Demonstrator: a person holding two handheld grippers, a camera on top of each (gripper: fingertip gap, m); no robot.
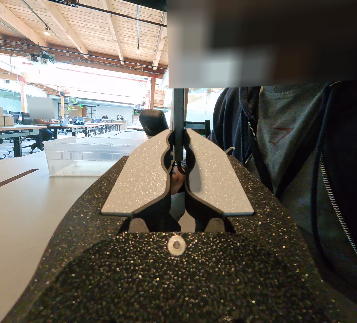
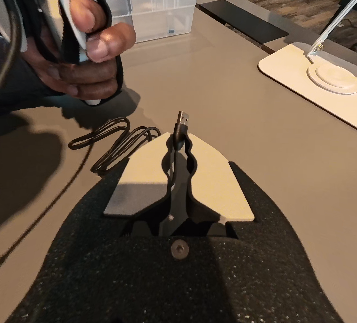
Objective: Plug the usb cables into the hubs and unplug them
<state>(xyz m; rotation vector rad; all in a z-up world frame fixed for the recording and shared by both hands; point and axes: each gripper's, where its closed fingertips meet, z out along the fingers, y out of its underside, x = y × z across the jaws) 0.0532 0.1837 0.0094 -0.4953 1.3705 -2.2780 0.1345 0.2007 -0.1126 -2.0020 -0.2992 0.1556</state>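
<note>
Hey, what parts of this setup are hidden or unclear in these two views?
- Hub: left wrist view, its top runs under a blur patch and its ports face away.
- Cable: right wrist view, its far end passes under the right gripper.
- Bin: right wrist view, top cut off by the frame edge; contents unclear.

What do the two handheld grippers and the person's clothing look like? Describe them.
Both the left gripper and the right gripper have a black, speckled, grainy body with one hex screw at its centre, and two pale, flat fingers with wavy black inner edges. The person wears a dark zip hoodie over a grey shirt with a reddish mark. A black strap wraps the hand.
</note>
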